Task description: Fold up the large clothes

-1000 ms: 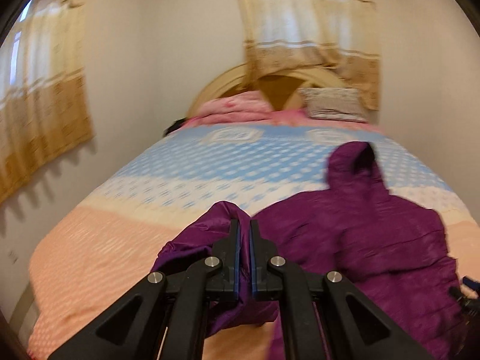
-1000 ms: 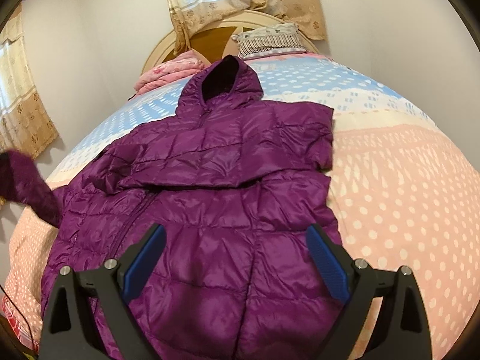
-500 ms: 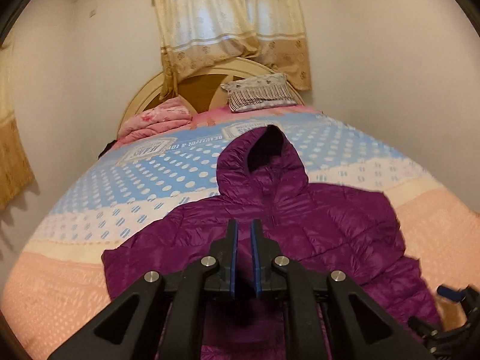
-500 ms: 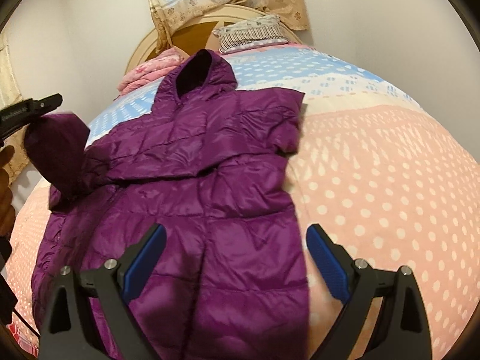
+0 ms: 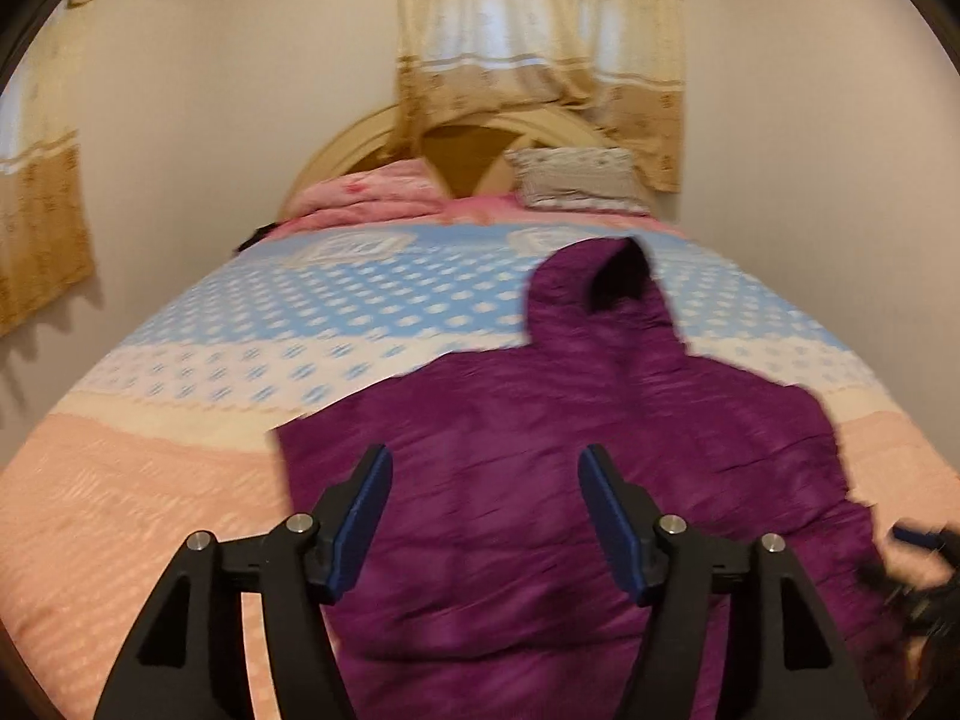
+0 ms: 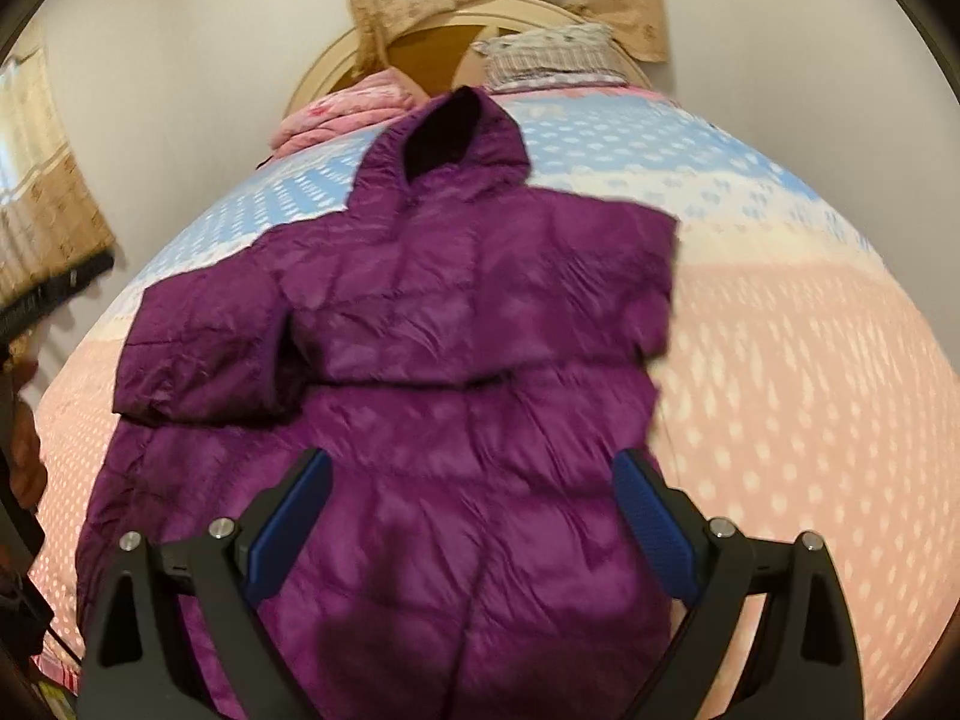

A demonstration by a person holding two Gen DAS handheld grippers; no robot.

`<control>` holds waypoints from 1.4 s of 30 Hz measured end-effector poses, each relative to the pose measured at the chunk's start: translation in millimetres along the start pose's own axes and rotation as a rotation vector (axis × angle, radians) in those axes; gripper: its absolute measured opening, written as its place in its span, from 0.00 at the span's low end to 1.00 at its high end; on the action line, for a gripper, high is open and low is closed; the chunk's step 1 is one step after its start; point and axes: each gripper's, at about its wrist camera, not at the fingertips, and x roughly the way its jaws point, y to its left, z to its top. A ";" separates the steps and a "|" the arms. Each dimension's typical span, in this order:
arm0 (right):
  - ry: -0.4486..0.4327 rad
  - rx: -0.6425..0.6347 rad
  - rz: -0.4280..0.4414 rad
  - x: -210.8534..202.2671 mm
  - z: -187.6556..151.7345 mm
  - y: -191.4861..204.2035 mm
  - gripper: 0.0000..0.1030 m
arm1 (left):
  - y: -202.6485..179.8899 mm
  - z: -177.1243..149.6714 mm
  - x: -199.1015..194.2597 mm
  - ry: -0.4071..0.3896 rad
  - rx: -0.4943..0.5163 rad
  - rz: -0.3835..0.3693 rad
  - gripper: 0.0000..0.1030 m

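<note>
left gripper (image 5: 483, 474): its jaws are opening, blue pads apart with nothing between them; a second ago they were clenched on the purple sleeve cuff and carrying it in the air.

left sleeve (image 6: 204, 354): now lies folded inward across the chest of the jacket, its cuff end flat and touching the body panel; earlier it hung bunched from the left gripper, off to the side.

purple jacket (image 6: 456, 396): spread face up on the bed (image 6: 810, 396), hood (image 6: 450, 132) toward the headboard (image 6: 420, 42), hem toward the viewer; the body has stayed in place while the sleeve was brought over.

right sleeve (image 6: 636, 300): already tucked across the chest, its fold making a straight edge at the jacket's right side, unchanged over the last second.

right gripper (image 6: 474, 516): jaws released and wide, hovering above the lower body of the jacket, gripping nothing, just as it was a second ago.

meaning for the task: both sleeves appear folded in, so the jacket is narrowed to a rough rectangle; the likely remaining step is taking the hem at both corners and folding it up toward the hood.

risk: the puffy, slick fabric may spring back, so the left sleeve could slide off the chest.
</note>
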 end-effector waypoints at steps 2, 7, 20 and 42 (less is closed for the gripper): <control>0.016 -0.004 0.041 5.9 12.5 6.9 0.94 | 20.2 -14.6 6.5 0.035 -0.029 0.038 0.65; 0.069 -0.014 0.165 38.4 36.4 29.2 0.94 | 59.9 -53.2 31.9 0.146 -0.106 0.128 0.65; 0.154 0.006 0.316 80.9 34.7 66.1 0.11 | 81.2 -78.9 39.5 0.197 -0.214 0.135 0.66; 0.029 0.206 0.125 10.3 -6.5 -57.2 0.09 | 86.3 -74.1 36.1 0.227 -0.211 0.121 0.66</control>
